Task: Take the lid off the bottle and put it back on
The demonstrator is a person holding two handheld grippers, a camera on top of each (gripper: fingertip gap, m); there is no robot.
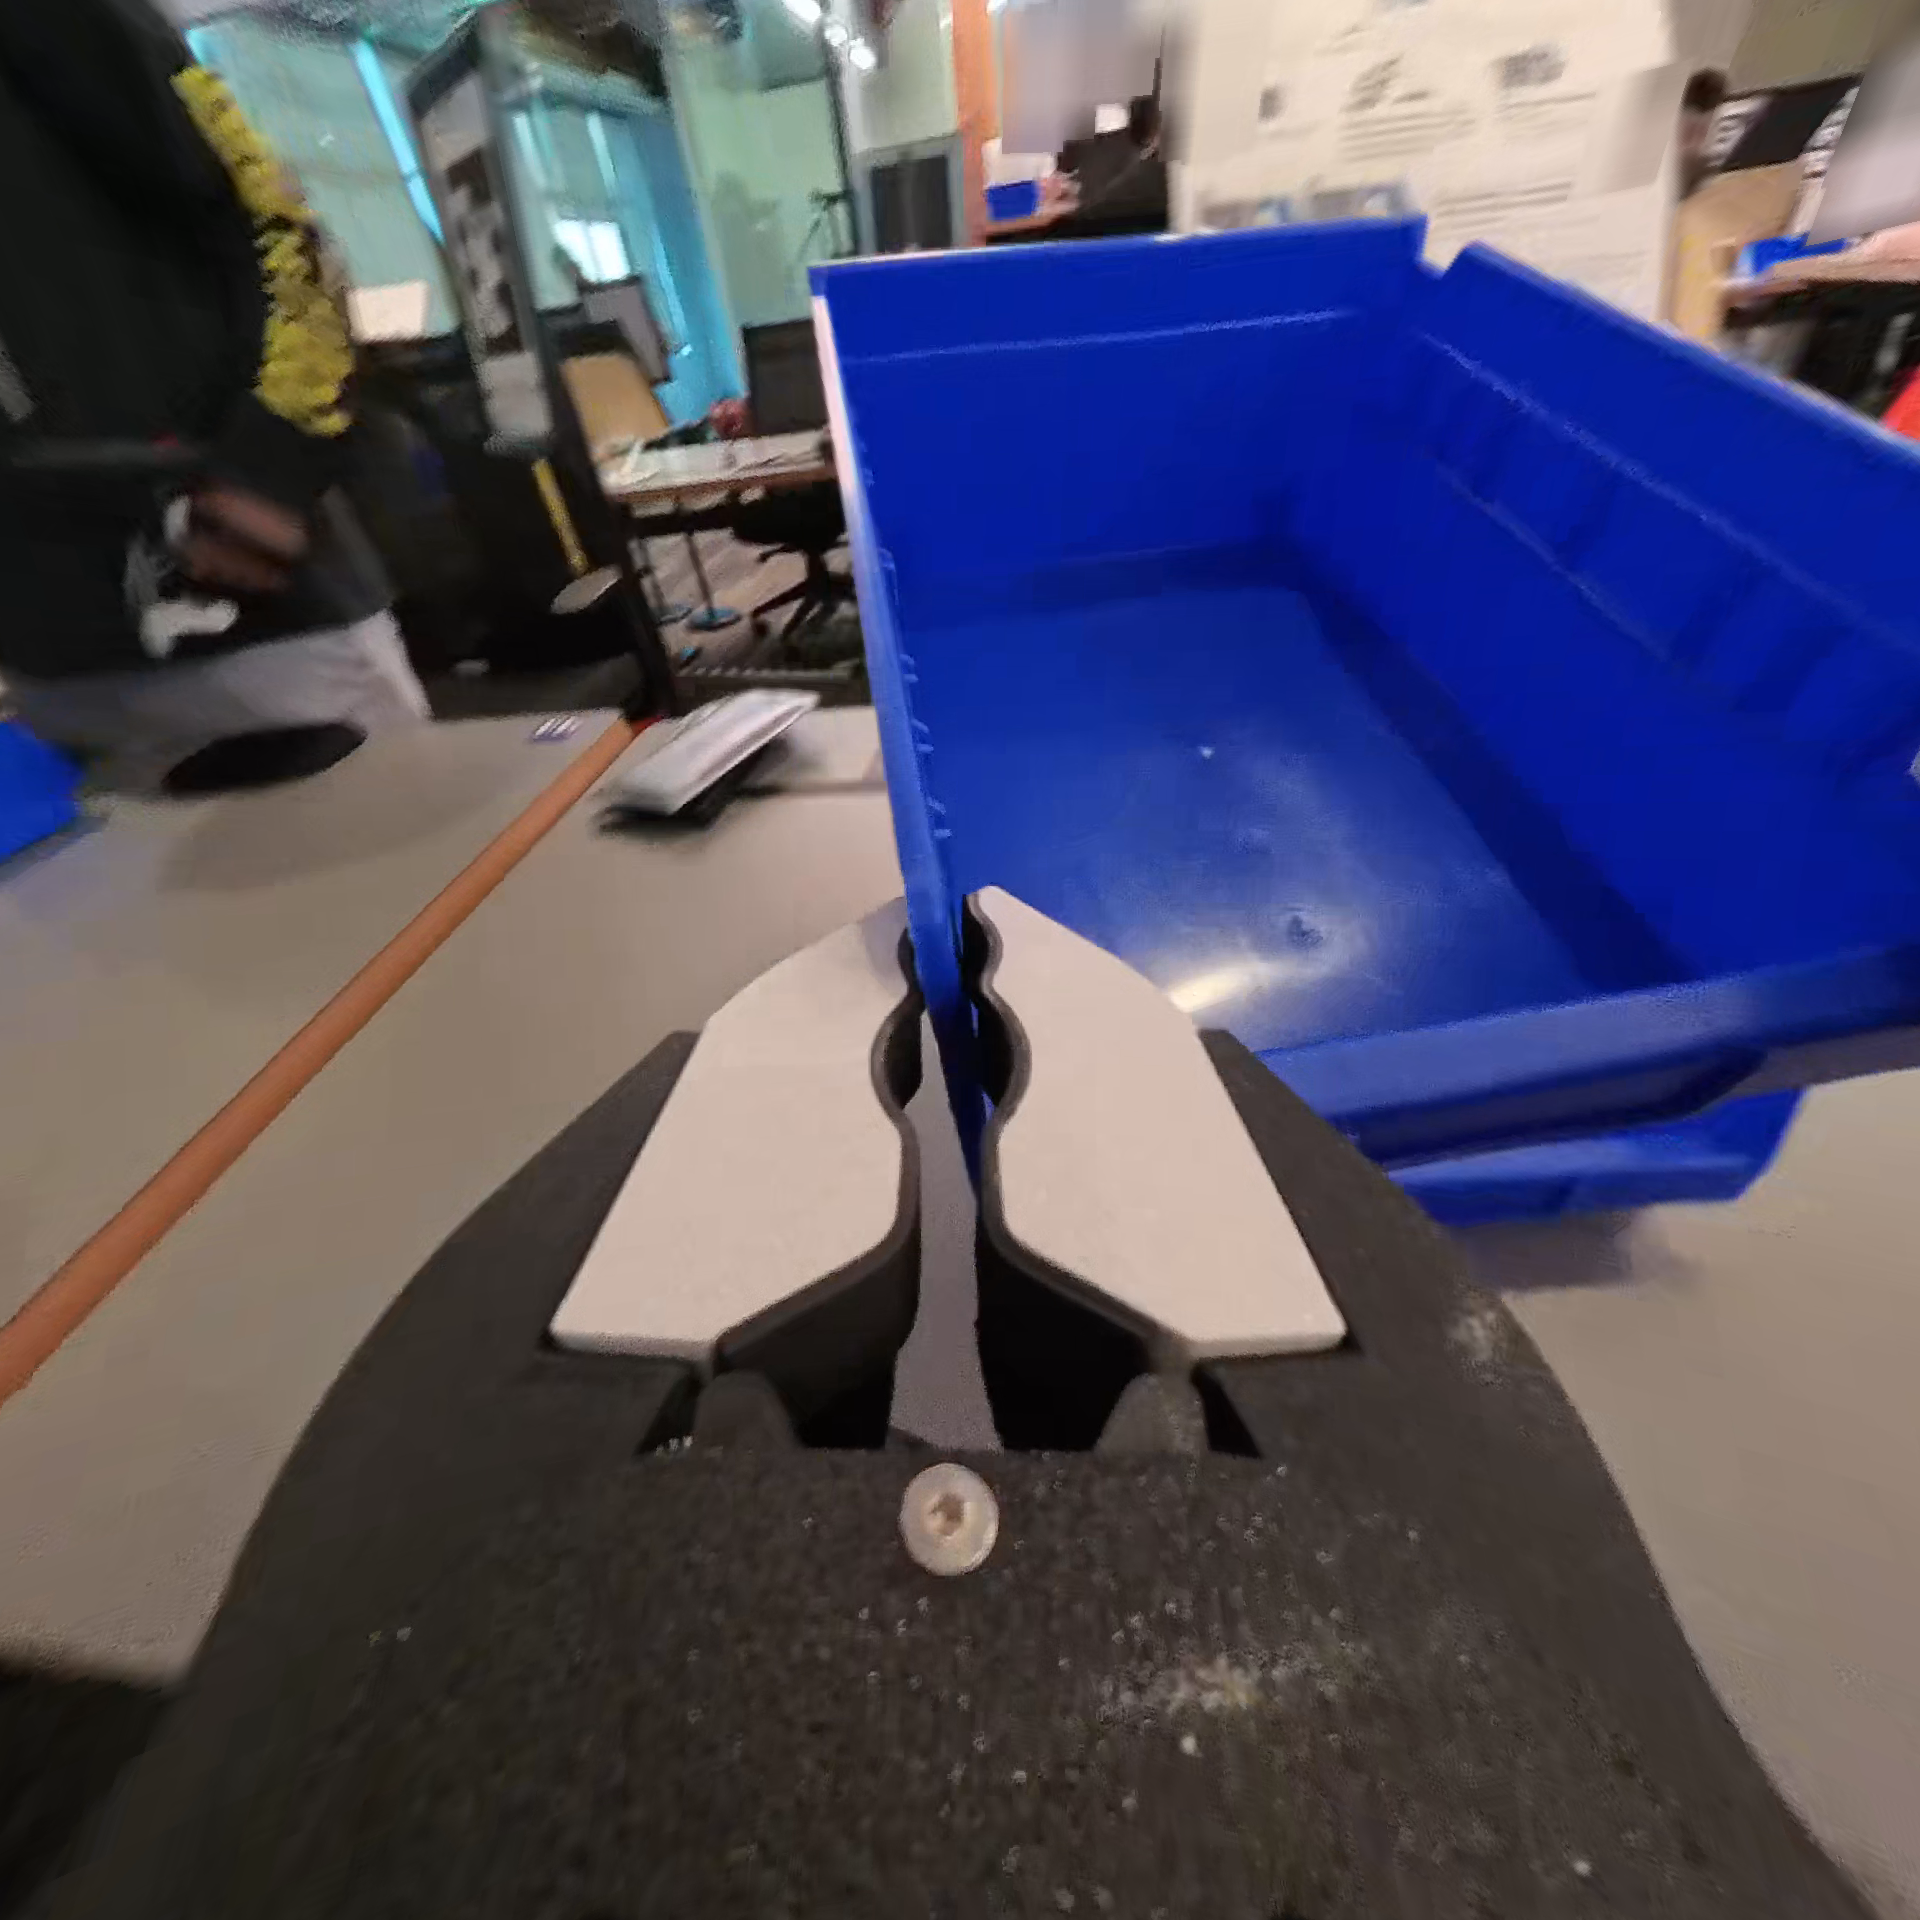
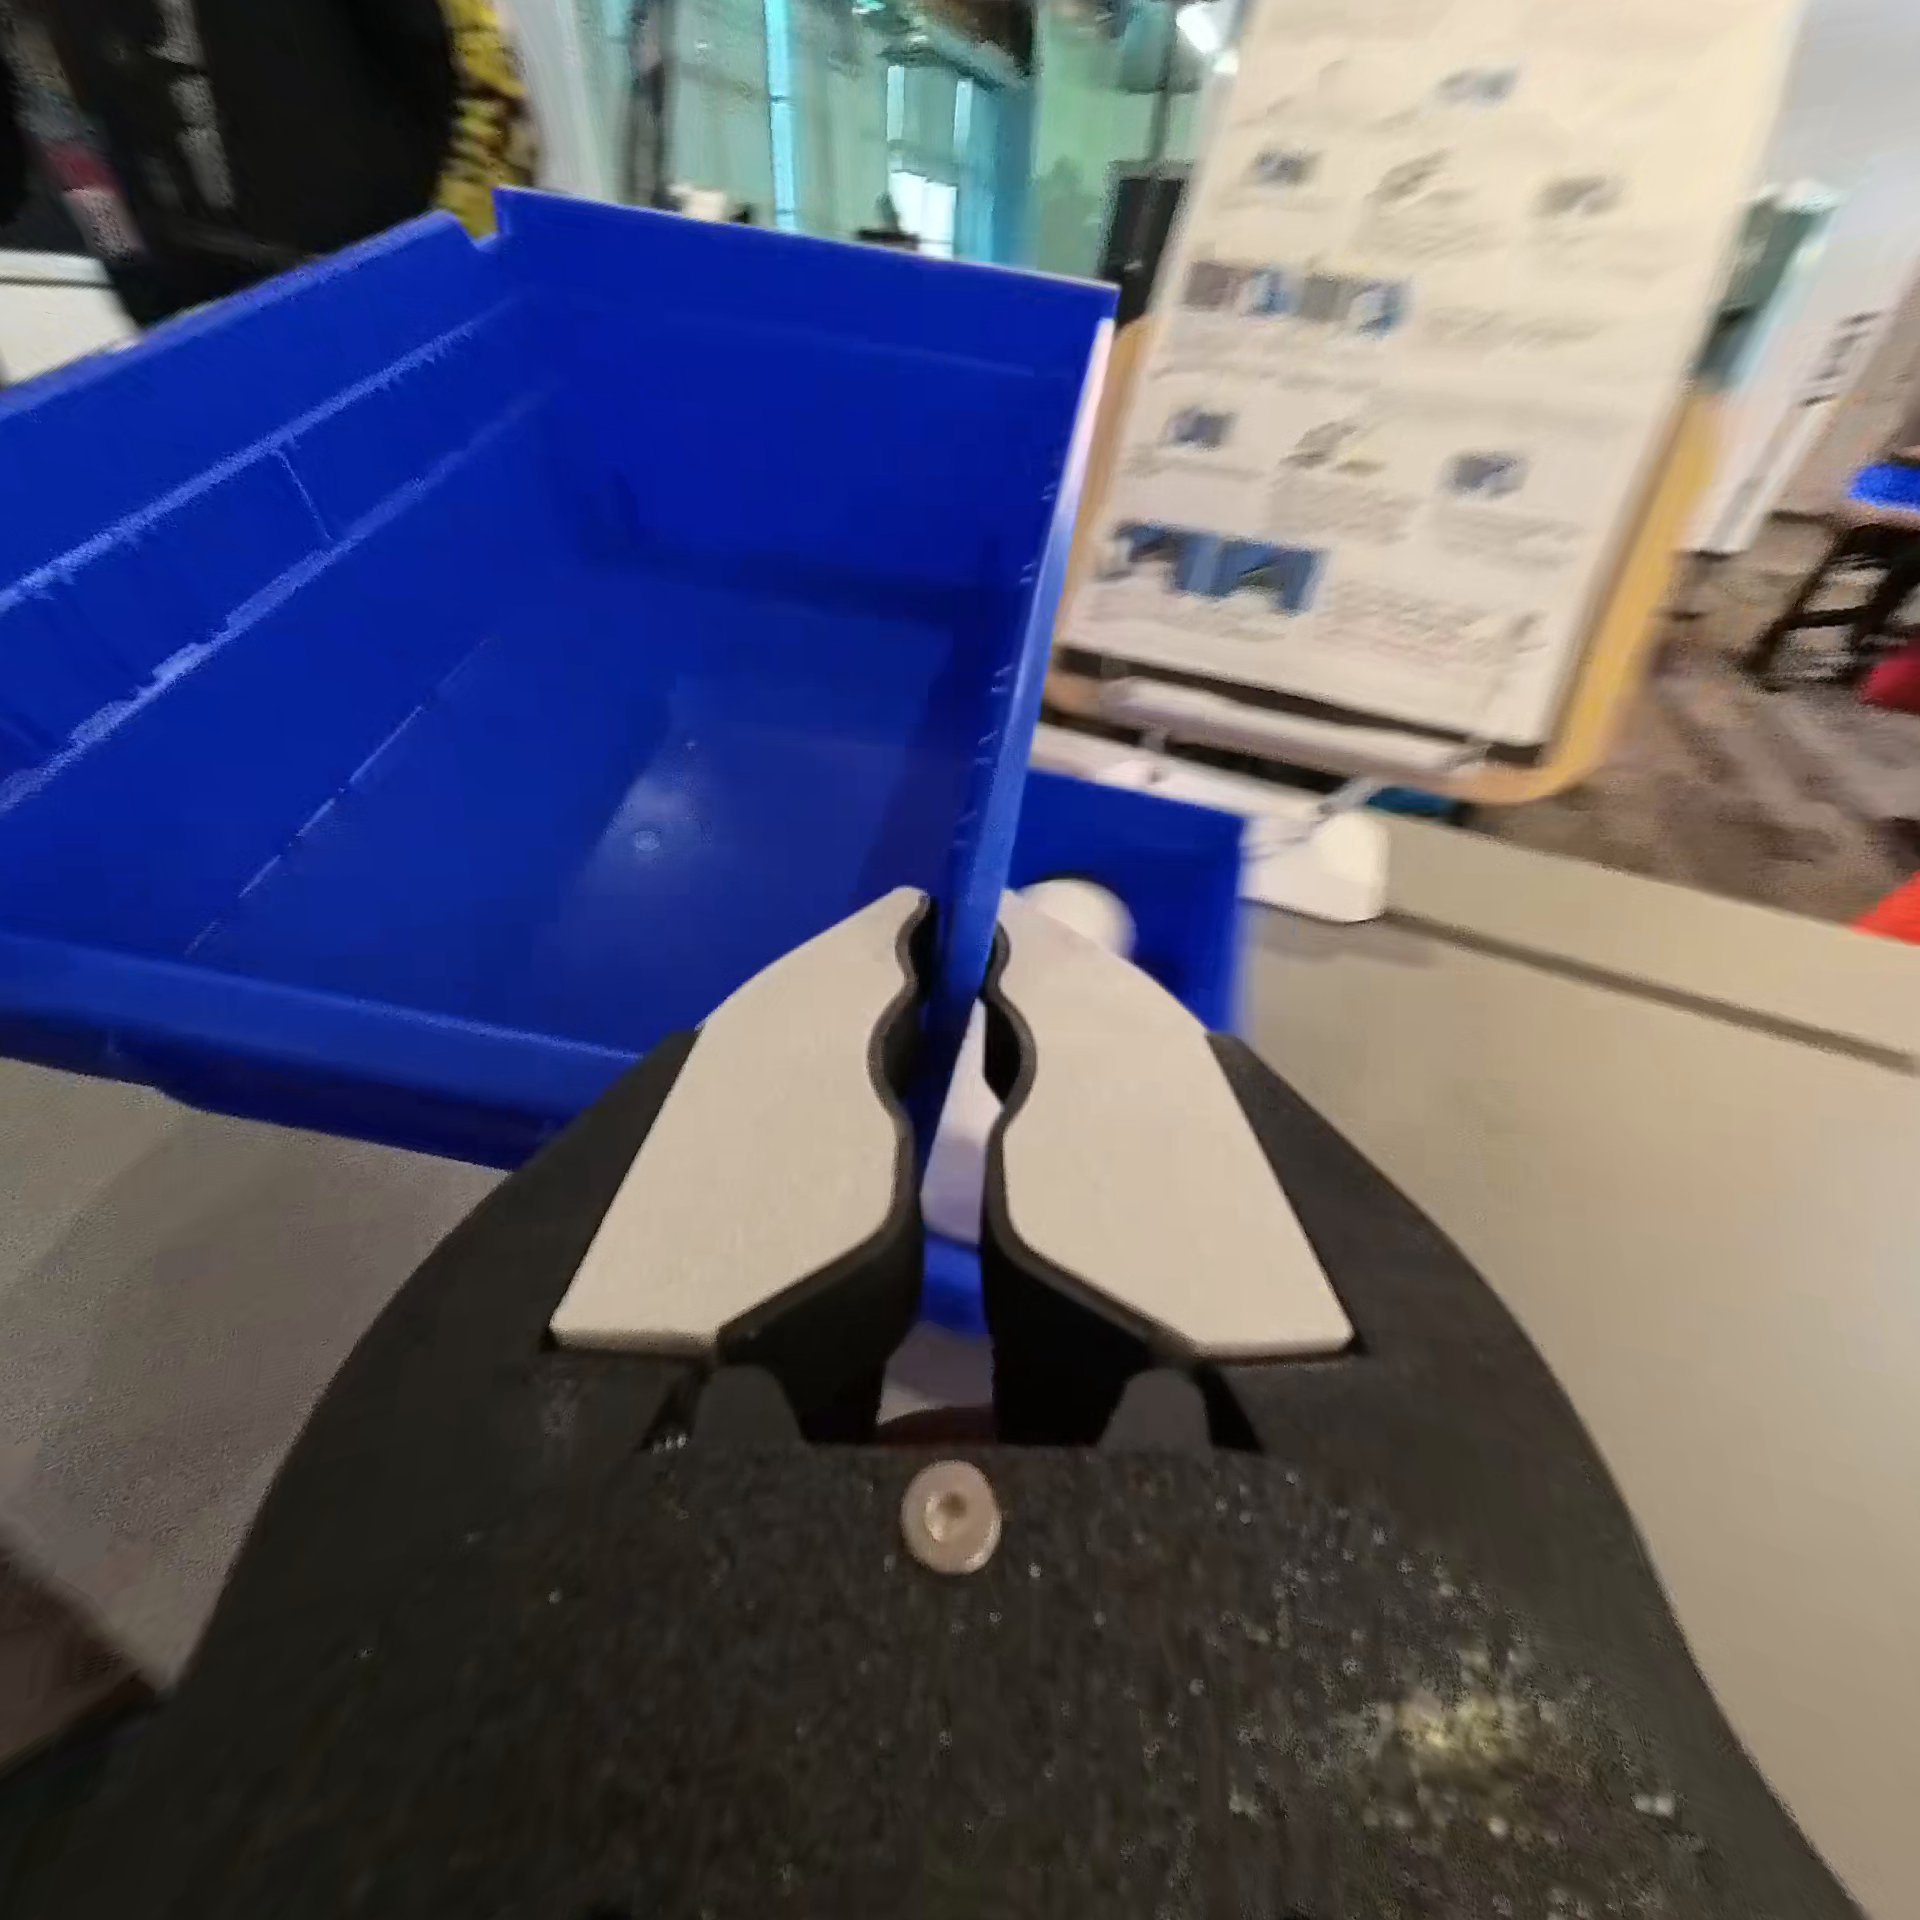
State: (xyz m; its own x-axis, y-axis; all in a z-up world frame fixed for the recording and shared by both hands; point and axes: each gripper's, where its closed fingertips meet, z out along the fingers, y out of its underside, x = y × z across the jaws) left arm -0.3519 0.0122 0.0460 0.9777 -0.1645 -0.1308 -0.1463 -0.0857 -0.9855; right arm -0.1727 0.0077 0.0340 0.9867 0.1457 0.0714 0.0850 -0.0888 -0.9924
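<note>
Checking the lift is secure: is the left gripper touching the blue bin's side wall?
Touching. The left wrist view shows the left gripper shut on the blue bin wall.

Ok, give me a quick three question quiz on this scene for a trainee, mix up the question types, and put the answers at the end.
1. True or false: the blue bin has something lying in it.
2. Multiple choice: the left gripper is shut on A) the bin's side wall, B) a bottle lid, C) nothing.
3. Short answer: in the right wrist view, what white thing shows just past the right gripper, beyond the wall it clamps?

Key
1. False: its floor is bare.
2. A.
3. A white rounded object in a second blue bin; whether it is the bottle cannot be told.
</note>
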